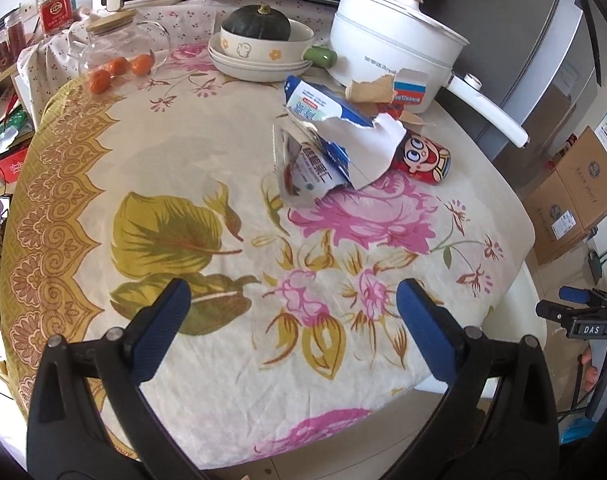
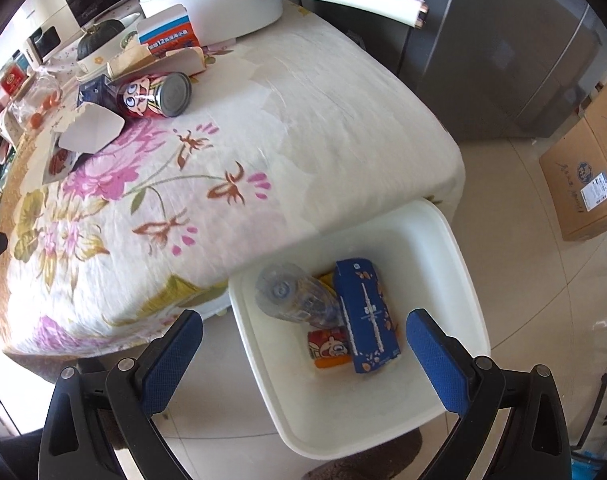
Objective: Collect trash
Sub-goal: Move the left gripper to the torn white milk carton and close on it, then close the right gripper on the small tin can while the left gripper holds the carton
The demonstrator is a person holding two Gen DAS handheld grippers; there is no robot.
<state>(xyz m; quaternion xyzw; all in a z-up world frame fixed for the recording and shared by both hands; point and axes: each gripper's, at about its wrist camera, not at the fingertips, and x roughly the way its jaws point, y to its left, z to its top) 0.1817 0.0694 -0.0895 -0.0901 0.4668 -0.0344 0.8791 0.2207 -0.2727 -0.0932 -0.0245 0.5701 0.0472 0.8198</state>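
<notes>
While both jaws gape empty, left hand-held gripper (image 1: 293, 306) low over the desk (image 1: 183, 168), right hand-held gripper (image 2: 303, 334) above the white bin (image 2: 459, 240), best to reach left for the torn wrappers (image 1: 323, 148) beside the red can (image 1: 423, 156), pinching a flat edge squarely.
</notes>
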